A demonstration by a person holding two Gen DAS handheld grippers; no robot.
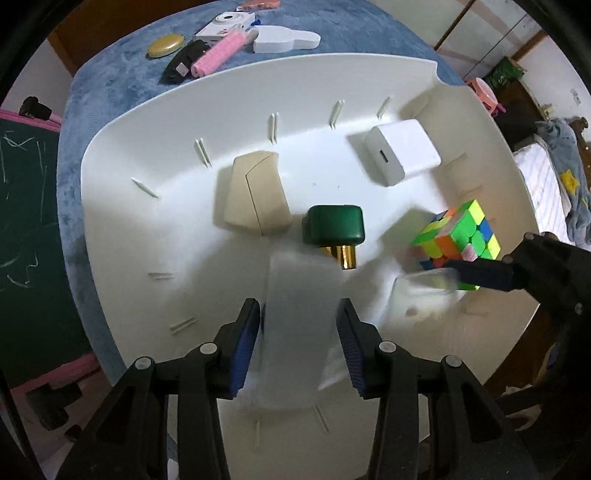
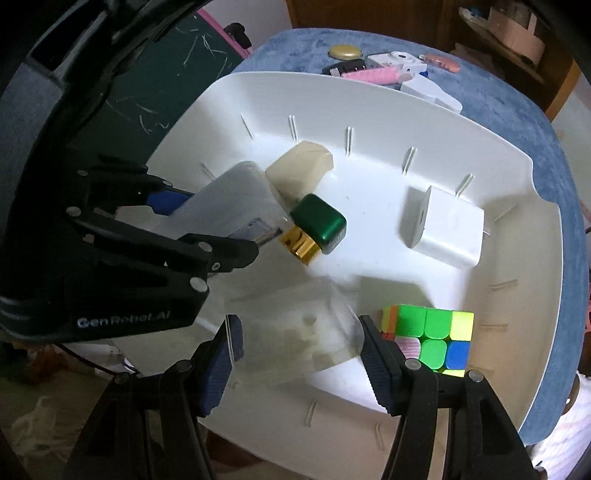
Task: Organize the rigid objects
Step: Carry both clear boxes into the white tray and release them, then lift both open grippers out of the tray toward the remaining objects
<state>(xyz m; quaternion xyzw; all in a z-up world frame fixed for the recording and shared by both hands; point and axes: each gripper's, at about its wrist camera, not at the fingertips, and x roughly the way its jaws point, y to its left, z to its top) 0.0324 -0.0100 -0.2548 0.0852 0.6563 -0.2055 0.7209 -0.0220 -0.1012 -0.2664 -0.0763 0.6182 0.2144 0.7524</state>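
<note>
A large white bin (image 1: 122,206) lies on a blue carpeted table; its far wall shows in the right wrist view (image 2: 369,96). Inside lie a beige box (image 1: 258,195), a white charger block (image 1: 402,151), a green-and-gold piece (image 1: 334,230) and a colour cube (image 1: 461,236). My left gripper (image 1: 299,325) is shut on a translucent white case (image 1: 299,332), held over the bin; it shows blurred in the right wrist view (image 2: 236,203). My right gripper (image 2: 299,343) is shut on a clear plastic case (image 2: 295,332), beside the cube (image 2: 432,336).
Beyond the bin on the blue table lie a pink roller (image 1: 219,53), a white toy camera (image 1: 225,24), a gold oval tin (image 1: 165,45), a black item (image 1: 183,64) and a white flat piece (image 1: 286,38). A green chalkboard (image 1: 26,221) stands at the left.
</note>
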